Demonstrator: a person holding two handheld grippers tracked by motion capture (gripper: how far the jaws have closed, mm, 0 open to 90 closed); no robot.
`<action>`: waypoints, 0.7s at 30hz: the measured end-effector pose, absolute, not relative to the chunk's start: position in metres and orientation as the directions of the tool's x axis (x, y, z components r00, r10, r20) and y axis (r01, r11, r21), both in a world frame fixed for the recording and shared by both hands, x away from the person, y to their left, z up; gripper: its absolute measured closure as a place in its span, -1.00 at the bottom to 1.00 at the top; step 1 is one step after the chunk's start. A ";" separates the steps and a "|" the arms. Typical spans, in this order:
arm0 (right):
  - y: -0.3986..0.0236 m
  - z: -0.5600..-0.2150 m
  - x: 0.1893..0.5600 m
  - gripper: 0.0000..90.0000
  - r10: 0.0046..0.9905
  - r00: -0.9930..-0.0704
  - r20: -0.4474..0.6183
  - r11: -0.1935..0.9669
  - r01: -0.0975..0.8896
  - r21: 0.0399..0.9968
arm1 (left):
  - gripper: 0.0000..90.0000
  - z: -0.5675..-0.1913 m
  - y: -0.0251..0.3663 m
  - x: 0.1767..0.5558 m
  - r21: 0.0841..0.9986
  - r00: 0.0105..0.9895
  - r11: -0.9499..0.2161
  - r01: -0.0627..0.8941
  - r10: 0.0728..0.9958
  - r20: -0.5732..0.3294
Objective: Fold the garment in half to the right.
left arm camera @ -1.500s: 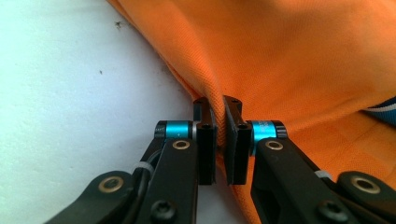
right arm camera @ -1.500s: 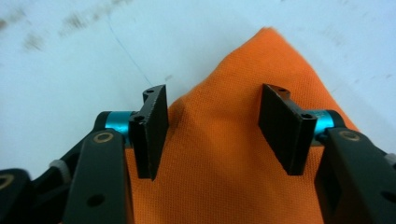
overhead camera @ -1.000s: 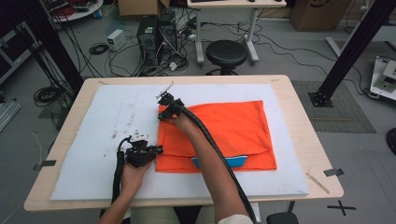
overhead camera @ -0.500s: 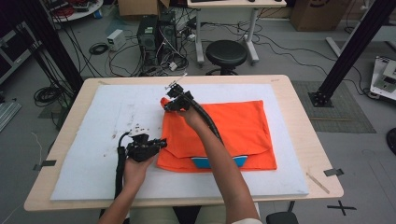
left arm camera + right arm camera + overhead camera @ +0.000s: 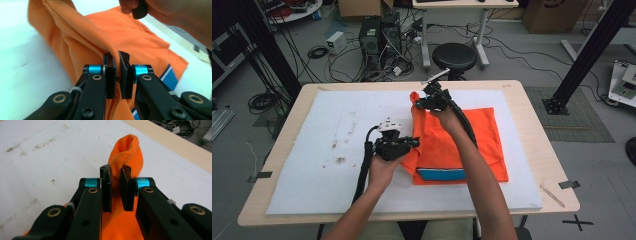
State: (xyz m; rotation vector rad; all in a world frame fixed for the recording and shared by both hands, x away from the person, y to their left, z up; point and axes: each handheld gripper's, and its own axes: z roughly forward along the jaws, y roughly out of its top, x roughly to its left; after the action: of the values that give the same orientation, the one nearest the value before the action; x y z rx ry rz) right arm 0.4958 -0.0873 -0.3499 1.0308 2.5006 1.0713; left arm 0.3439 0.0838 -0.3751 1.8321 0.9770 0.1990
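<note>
Pinching orange polo shirt [image 5: 462, 145]: left tongs [image 5: 118, 75] clamped on fold, right tongs [image 5: 116, 191] clamped on raised corner. Shirt rest lies on bench [image 5: 312, 150] beyond tongs; blue collar part-hidden, cut off.

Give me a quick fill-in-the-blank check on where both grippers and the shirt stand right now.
1. The left gripper is shut on the ____ shirt.
2. The right gripper pinches a fold of the ____.
3. The shirt lies partly on a ____ mat.
4. The shirt's trim is ____.

Missing words: orange; shirt; white; blue
</note>
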 end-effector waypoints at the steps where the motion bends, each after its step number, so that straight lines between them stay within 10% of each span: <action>1: -0.094 -0.348 0.495 0.82 0.693 -0.719 0.063 0.477 0.522 0.707 | 0.88 -0.373 0.077 0.345 0.832 0.667 -0.170 0.528 0.689 -0.283; 21: -0.204 -0.340 0.482 0.82 0.790 -0.610 0.061 0.375 0.561 0.738 | 0.88 -0.362 -0.031 0.364 0.814 0.763 -0.286 0.505 0.588 -0.267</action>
State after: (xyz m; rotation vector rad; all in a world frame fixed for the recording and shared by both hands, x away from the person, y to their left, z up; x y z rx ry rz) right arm 0.4817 -0.2038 -0.3404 1.1888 2.3373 1.0757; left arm 0.3638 -0.0309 -0.3620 1.9449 0.8290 0.1029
